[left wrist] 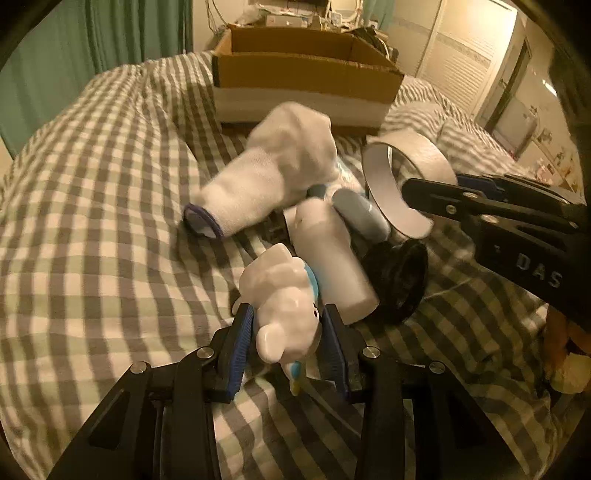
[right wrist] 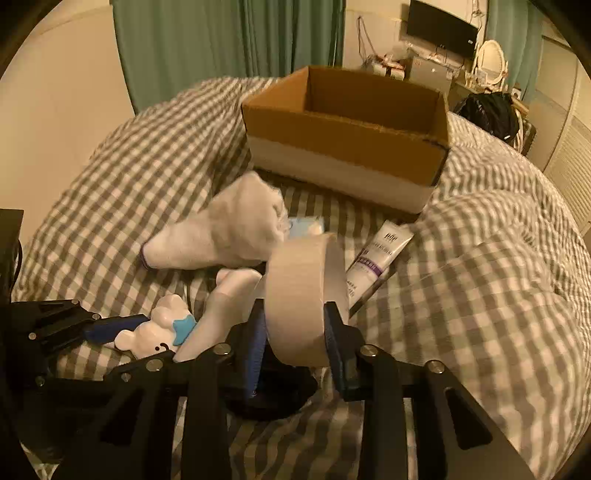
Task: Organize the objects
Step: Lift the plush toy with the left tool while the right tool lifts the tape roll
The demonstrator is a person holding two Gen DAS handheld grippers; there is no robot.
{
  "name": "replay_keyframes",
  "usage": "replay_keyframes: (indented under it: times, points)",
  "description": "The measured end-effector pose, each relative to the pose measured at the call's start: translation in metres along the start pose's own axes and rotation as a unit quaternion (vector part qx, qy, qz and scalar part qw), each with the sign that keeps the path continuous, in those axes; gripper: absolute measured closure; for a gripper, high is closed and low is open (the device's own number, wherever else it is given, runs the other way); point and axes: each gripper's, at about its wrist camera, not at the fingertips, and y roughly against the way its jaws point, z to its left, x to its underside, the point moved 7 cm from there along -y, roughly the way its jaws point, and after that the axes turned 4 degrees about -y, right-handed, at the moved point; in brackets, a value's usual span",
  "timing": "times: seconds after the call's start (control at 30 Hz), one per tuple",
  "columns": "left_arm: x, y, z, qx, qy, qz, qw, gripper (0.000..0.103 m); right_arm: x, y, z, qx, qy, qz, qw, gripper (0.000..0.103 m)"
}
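Gingham, grey and white, covered the bed (left wrist: 92, 206) everywhere I looked, soft and rumpled, so nothing on it sat level. My left gripper (left wrist: 288, 339) was clamped on a glossy white figurine (left wrist: 284, 306) with blue trim, its blue pads pressed to either side. My right gripper (right wrist: 295, 343) was closed across the width of a tape roll (right wrist: 303, 295), held on edge with its open core facing sideways.

What the next move turned on, as I judged it, was the box (right wrist: 347, 136): it sat straight ahead of both tools, past the clutter, open at the top, its long side lying across my line of approach. From the right wrist view the tape looked nearer to it and on a clearer line; the left would have to pass over a white sock (left wrist: 266, 177) lying between figurine and box.

A pale bottle (left wrist: 328, 254) lay just beside the figurine, a dark round thing (left wrist: 399, 280) and a grey tube (left wrist: 362, 214) next to that, and a white tube (right wrist: 380, 258) lay near the box's front.

Green curtains (right wrist: 221, 44) hung behind the bed, with a cluttered desk and a dark screen (right wrist: 439, 29) beyond the box.
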Motion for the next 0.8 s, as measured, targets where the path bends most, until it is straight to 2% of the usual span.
replay_keyframes:
  times: [0.4, 0.63, 0.8]
  points:
    - [-0.033, 0.061, 0.001, -0.015, 0.003, -0.065, 0.9978, 0.064, -0.026, 0.075, 0.006, 0.001, 0.004, -0.07, 0.998, 0.074]
    - [-0.088, 0.101, 0.004, -0.016, -0.011, -0.112, 0.9936, 0.064, -0.055, 0.114, 0.015, 0.009, 0.028, -0.111, 0.993, 0.074]
    - [-0.133, 0.118, 0.005, -0.02, -0.024, -0.141, 0.9895, 0.064, -0.09, 0.135, 0.014, -0.002, 0.039, -0.135, 0.99, 0.074]
